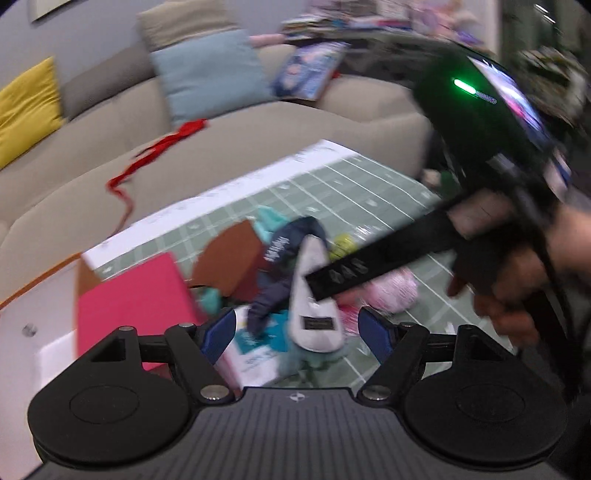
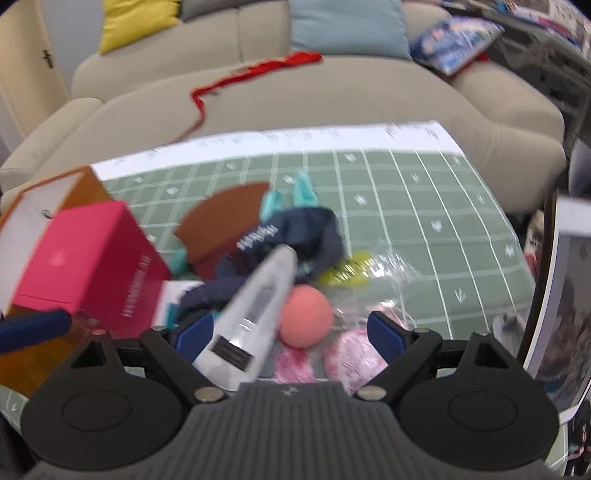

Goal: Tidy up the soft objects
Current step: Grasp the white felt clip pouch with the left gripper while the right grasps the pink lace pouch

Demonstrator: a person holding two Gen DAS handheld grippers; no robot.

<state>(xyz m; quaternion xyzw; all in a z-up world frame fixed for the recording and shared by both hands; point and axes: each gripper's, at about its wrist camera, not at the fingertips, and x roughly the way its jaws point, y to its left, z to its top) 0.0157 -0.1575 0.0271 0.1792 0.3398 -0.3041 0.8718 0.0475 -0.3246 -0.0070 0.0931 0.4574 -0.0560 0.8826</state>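
Black ribbed housing fills the bottom of both wrist views, and from it the left gripper point(image 1: 297, 330) and right gripper point(image 2: 290, 334) each spread blue-padded fingers wide, with nothing pressed between them.

Between and just beyond the right gripper's jaws lies a long, pale grey pouch point(image 2: 255, 317), tapered like a wedge, with a dark label near its broad end. Just right of it, still inside the gap, sits a round, matte coral ball point(image 2: 304, 317). Fuzzy pink bundles point(image 2: 354, 356) in clear crinkled plastic lie against the right-hand finger. Beyond the pouch, a puffy navy garment point(image 2: 295, 240) with white lettering is crumpled over teal fabric point(image 2: 304, 190), and a yellow-green soft thing point(image 2: 349, 271) rests just beside it. Left of the jaws stands a smooth magenta box point(image 2: 88, 266), with a brown cardboard flap point(image 2: 225, 218) further back.

From the left wrist, the same pouch point(image 1: 314, 295) and navy garment point(image 1: 284, 266) lie straight ahead of its jaws, and the person's hand point(image 1: 513, 277) holds the other gripper's handle off to the right.

Everything rests on a green mat point(image 2: 424, 206) with a white grid. Behind it is a beige upholstered sofa point(image 2: 332, 96) carrying a red ribbon point(image 2: 258, 70), a yellow cushion point(image 2: 136, 18) and a light blue cushion point(image 2: 347, 26).
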